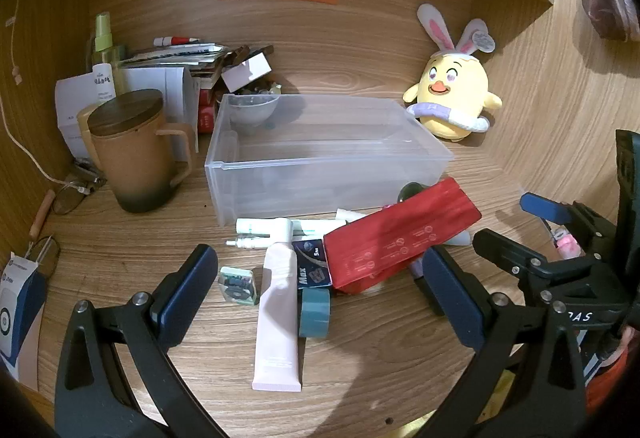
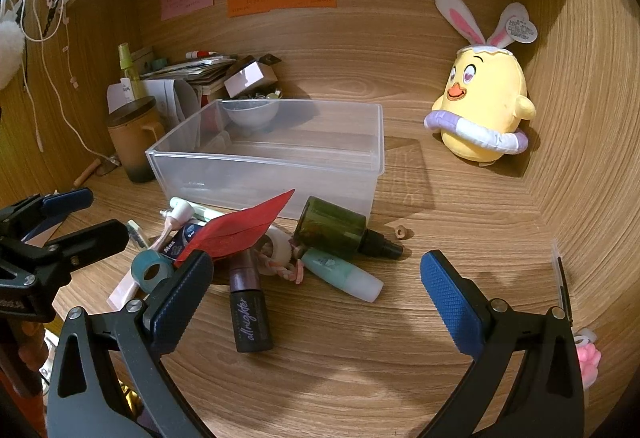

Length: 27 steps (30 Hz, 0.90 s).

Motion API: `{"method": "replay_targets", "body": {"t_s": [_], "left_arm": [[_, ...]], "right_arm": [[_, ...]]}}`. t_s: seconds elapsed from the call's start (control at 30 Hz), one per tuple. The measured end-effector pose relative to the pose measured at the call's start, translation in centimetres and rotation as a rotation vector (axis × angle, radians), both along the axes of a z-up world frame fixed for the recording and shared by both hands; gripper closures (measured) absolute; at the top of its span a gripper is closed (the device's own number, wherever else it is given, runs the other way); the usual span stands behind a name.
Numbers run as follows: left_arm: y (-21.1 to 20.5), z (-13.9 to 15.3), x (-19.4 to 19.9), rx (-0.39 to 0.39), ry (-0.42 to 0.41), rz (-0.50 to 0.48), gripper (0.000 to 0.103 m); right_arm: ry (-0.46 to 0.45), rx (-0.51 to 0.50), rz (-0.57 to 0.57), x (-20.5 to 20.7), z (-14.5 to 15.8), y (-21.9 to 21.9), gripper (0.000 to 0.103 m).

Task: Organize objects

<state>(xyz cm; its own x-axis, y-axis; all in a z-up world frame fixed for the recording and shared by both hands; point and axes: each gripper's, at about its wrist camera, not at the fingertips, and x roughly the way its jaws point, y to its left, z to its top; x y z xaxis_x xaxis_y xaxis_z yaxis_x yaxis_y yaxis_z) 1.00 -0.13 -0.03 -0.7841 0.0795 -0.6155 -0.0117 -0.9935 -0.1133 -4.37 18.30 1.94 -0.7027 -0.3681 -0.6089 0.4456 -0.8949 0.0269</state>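
Observation:
A clear plastic bin (image 1: pixel 320 162) (image 2: pixel 272 158) stands on the wooden desk with a grey bowl (image 1: pixel 252 110) in its back corner. In front of it lies a heap of small items: a pink tube (image 1: pixel 276 318), a red packet (image 1: pixel 400 238) (image 2: pixel 240 230), a teal tape roll (image 1: pixel 315 312) (image 2: pixel 151 272), a dark green bottle (image 2: pixel 340 228), a mint bottle (image 2: pixel 344 276) and a dark "allnighter" bottle (image 2: pixel 250 306). My left gripper (image 1: pixel 320 290) is open above the pink tube. My right gripper (image 2: pixel 316 290) is open, close over the bottles.
A brown lidded mug (image 1: pixel 132 150) and stacked papers and boxes (image 1: pixel 180 70) stand left of the bin. A yellow chick plush (image 1: pixel 454 98) (image 2: pixel 484 110) sits at the back right. Wooden walls enclose the desk. A small wooden bead (image 2: pixel 401 232) lies right of the green bottle.

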Motion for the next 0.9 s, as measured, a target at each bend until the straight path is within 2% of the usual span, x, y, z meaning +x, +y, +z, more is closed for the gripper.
{"method": "replay_targets", "body": {"t_s": [0.9], "left_arm": [[0.12, 0.38, 0.04, 0.004, -0.003, -0.016, 0.000]], "right_arm": [[-0.016, -0.013, 0.012, -0.29, -0.09, 0.11, 0.000]]}}
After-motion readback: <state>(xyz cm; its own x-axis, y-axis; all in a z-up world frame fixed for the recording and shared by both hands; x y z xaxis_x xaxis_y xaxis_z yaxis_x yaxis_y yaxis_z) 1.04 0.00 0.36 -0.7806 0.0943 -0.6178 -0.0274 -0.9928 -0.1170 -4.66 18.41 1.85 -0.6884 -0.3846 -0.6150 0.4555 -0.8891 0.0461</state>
